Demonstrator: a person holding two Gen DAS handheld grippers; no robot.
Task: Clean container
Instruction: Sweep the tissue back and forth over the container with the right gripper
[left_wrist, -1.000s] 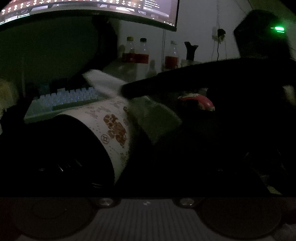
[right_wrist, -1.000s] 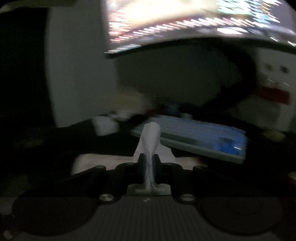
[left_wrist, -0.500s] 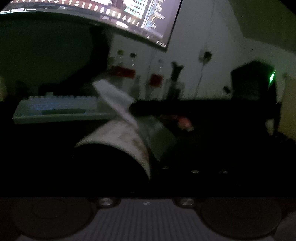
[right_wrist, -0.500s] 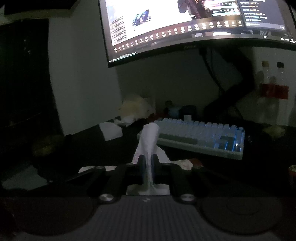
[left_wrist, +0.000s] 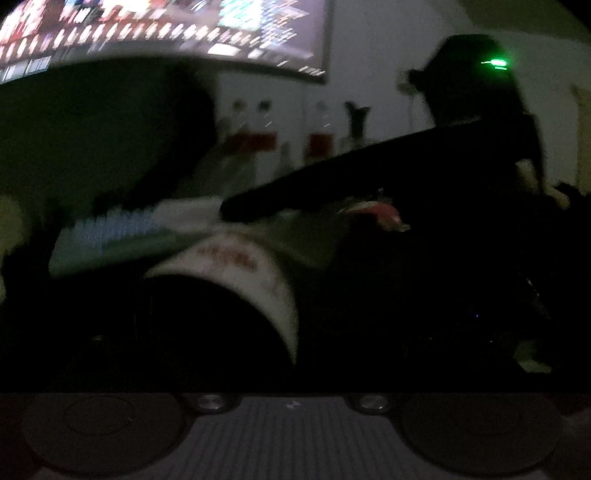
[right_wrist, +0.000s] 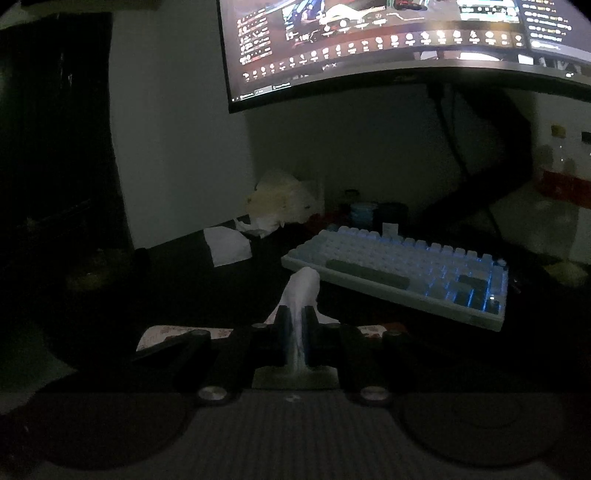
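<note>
The scene is dark. In the left wrist view a white patterned container (left_wrist: 251, 273) lies tilted with its dark opening toward the camera, close in front of my left gripper, whose fingers are lost in shadow. My right gripper (left_wrist: 229, 208) reaches in from the right above the container's top, shut on a white tissue (left_wrist: 188, 214). In the right wrist view the right gripper (right_wrist: 295, 314) is shut on the tissue (right_wrist: 301, 286), which sticks up between the fingers. The container's patterned rim (right_wrist: 166, 334) shows just below the gripper.
A backlit keyboard (right_wrist: 406, 273) lies on the dark desk under a curved monitor (right_wrist: 406, 40). Crumpled tissues and a pale plush thing (right_wrist: 280, 203) sit at the back left. Bottles with red labels (left_wrist: 255, 136) stand at the back right.
The left view has swung and blurred; the container sits lower and more end-on. The right gripper with the tissue has dropped closer over the container, its view shifting left.
</note>
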